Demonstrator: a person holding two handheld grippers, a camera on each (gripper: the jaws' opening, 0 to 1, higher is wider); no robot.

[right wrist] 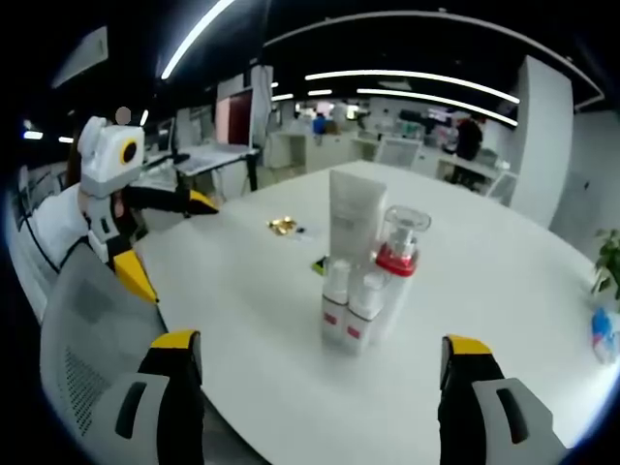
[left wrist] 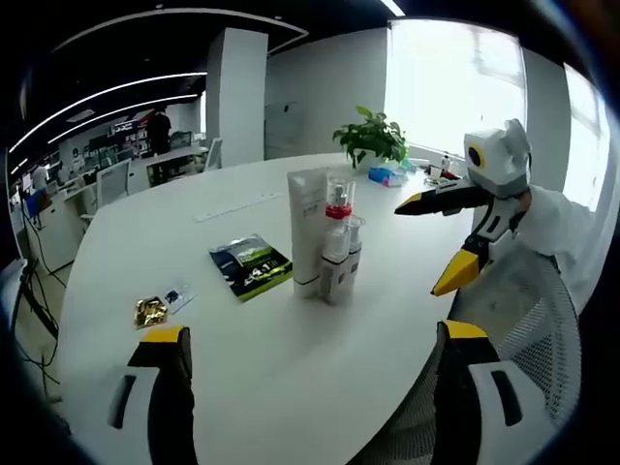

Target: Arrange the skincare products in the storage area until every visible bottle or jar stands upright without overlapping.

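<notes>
Your left tool [left wrist: 315,334] and right tool [right wrist: 320,339], both released, face the upright white tube [right wrist: 355,221], red-collared clear pump bottle [right wrist: 397,254] and two small white bottles [right wrist: 349,308] clustered on the white tabletop [right wrist: 504,291].

Smooth matt white counter [left wrist: 291,387]. Tall white matt plastic tube [right wrist: 355,221]; clear glossy plastic pump bottle with red collar [right wrist: 397,254]. Crinkled shiny gold foil wrapper [left wrist: 151,311]; glossy dark printed sachet [left wrist: 251,265]. Grey mesh fabric chair back [left wrist: 547,339].
</notes>
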